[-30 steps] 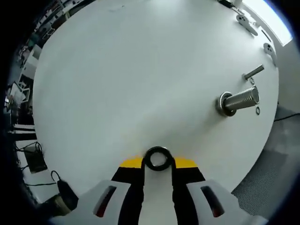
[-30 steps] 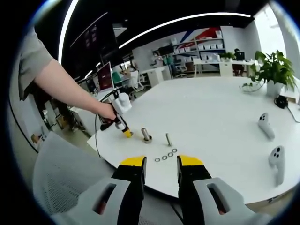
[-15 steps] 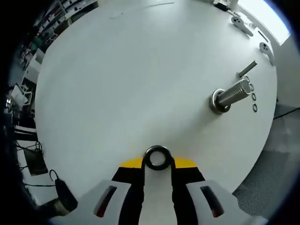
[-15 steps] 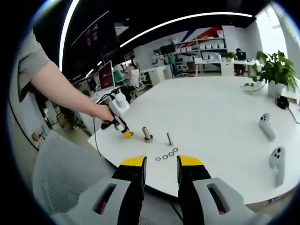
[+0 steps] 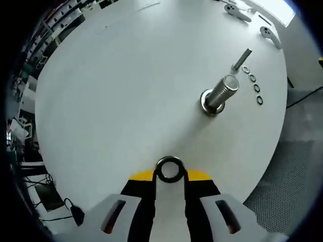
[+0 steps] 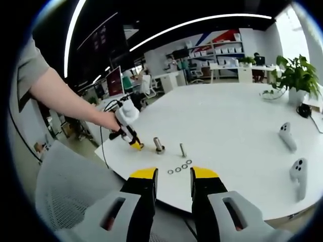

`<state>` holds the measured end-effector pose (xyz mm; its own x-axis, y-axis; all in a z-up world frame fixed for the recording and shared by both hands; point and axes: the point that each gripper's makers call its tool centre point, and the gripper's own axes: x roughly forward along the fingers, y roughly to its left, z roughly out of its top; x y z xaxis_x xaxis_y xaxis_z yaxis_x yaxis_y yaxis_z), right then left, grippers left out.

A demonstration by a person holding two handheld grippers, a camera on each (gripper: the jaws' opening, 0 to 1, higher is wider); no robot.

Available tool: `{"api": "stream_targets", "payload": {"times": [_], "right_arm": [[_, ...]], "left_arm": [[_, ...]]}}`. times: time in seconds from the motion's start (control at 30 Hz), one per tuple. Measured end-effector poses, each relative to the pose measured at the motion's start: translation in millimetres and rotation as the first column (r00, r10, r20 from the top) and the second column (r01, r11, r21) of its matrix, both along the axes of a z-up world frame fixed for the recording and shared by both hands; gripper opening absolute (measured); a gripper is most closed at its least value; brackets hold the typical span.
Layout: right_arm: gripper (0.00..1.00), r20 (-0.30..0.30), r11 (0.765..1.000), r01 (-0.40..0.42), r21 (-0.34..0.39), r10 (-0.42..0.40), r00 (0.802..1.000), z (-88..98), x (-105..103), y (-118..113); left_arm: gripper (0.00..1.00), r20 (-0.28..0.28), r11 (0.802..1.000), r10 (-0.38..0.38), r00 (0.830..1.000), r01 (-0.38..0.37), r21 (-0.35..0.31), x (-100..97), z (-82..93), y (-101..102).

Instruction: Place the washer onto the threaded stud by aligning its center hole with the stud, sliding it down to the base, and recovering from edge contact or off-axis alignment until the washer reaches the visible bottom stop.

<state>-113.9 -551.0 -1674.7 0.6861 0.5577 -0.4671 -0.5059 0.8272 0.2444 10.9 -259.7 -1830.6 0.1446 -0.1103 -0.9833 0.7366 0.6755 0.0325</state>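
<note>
Washer (image 5: 169, 170) pinched between left tongs (image 5: 169, 177)

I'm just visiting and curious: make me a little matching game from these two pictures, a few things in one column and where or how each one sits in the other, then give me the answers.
Things:
1. washer
2. threaded stud
3. spare washers
4. game controllers

Places or states:
A. lying in a short row on the white table
B. held between the left gripper's yellow tips
C. standing upright on its wide base
D. lying apart near the table's far edge, in the right gripper view

Pairs: 1-B, 2-C, 3-A, 4-D
</note>
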Motion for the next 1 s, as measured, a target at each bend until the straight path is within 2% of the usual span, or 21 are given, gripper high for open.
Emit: {"api": "stream_targets", "payload": {"times": [0.13,0.23,0.3,0.53,0.67,1.0], "right_arm": [[0.28,0.001,1.0,-0.003,0.0,0.003,1.0,0.1,0,1],[0.28,-0.002,1.0,-0.004,-0.004,0.004,1.0,-0.5,-1,1],[0.28,-0.003,1.0,-0.005,-0.005,0.005,1.0,-0.9,-1,1],[0.28,-0.003,1.0,-0.01,-0.007,0.01,1.0,-0.6,-1,2],[0.28,-0.001,1.0,-0.012,-0.007,0.012,1.0,-0.4,-1,2],[0.28,0.003,1.0,-0.001,-0.005,0.001,1.0,0.1,-1,0]], "left_arm": [[0.19,0.013,0.999,-0.027,1.0,0.027,-0.027,1.4,15.8,-15],[0.19,0.039,0.994,-0.097,0.995,0.099,-0.035,4.7,29.0,-30],[0.19,0.051,0.992,-0.118,0.992,0.12,-0.044,5.2,37.5,-38],[0.19,0.086,0.987,-0.132,0.987,0.139,-0.084,9.4,59.1,-56],[0.19,0.089,0.983,-0.151,0.984,0.159,-0.089,6.8,64.1,-65],[0.19,0.077,0.977,-0.185,0.98,0.192,-0.089,7.8,55.3,-86]]}}
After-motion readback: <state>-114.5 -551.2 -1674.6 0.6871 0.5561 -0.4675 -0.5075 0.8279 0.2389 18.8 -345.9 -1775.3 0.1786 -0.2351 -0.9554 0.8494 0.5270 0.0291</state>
